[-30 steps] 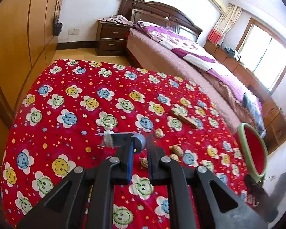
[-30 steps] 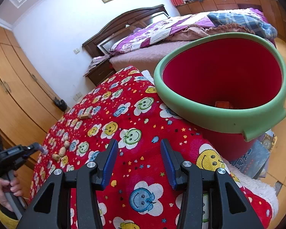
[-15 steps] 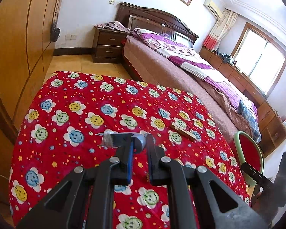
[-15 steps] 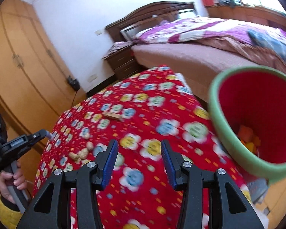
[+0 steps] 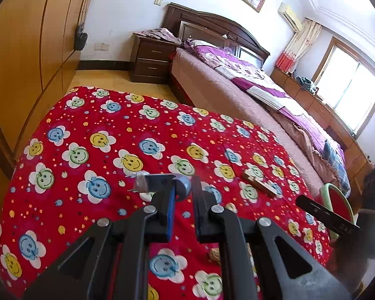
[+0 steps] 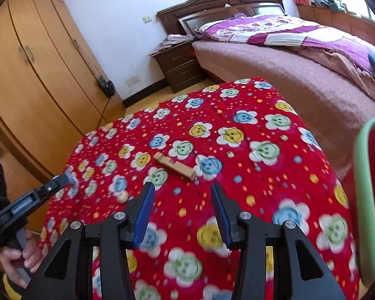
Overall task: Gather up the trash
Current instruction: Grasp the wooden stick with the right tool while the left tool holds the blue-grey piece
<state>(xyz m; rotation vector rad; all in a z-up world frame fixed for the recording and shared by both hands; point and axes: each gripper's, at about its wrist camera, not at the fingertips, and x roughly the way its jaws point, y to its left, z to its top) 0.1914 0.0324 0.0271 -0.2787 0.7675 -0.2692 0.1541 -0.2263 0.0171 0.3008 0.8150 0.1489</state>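
Wooden block [image 6: 175,166] just beyond open right tool [image 6: 182,200], on red cloth [image 6: 237,130]

Fuzzy red cloth cover [image 6: 237,100] — pale bare-wood block [image 6: 175,166], glossy wardrobe [image 6: 25,80].

A counter covered by a red fleece cloth printed with smiling flower faces in blue, yellow and green [image 6: 237,100] is seen beneath both claws. A pale notched wooden block [image 6: 175,166] is laid flat on the cloth, just ahead of the right claw [image 6: 182,212] and slightly to its left. A small round tan nutshell [image 6: 123,197] is found to the left of that claw, close beside its left finger. In the left wrist view, another brownish shell [image 5: 215,253] is partly hidden under the left claw [image 5: 183,195].
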